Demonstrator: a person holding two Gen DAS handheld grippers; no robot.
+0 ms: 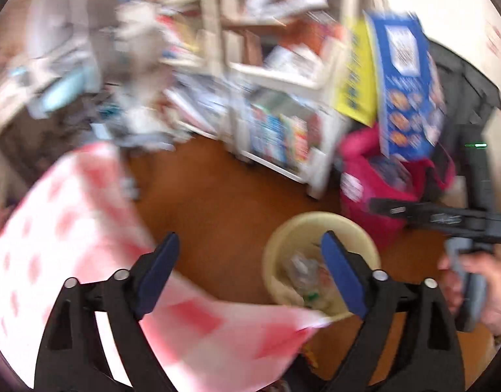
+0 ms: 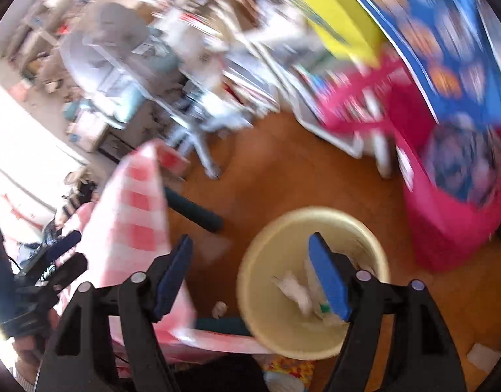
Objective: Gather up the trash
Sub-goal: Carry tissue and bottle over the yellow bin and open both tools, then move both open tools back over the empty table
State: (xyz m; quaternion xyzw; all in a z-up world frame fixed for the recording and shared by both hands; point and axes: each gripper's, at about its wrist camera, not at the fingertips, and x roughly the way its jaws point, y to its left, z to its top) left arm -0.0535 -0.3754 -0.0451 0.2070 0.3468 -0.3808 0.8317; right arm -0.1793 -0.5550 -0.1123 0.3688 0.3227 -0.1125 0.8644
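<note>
A round cream waste bin [image 1: 315, 217] [image 2: 315, 212] stands on the brown floor and holds crumpled clear wrappers and paper [image 1: 302, 268] [image 2: 296, 290]. My left gripper [image 1: 250, 245] is open above the bin's left side, its pads touching nothing. A red-and-white checked sheet [image 1: 71, 228] [image 2: 133, 222] spreads below its left finger, one corner reaching the bin. My right gripper [image 2: 250, 245] is open too, its right finger over the bin, nothing held. A hand [image 1: 479, 277] carries the right gripper [image 1: 397, 209] at the far right of the left wrist view. Both views are blurred.
A pink bag [image 1: 364, 196] [image 2: 446, 228] with a blue poster [image 1: 407, 81] stands right of the bin. A white shelf cart [image 1: 283, 114] full of books is behind. A small crumpled paper [image 2: 219, 308] and dark teal rolls [image 2: 195, 212] lie on the floor.
</note>
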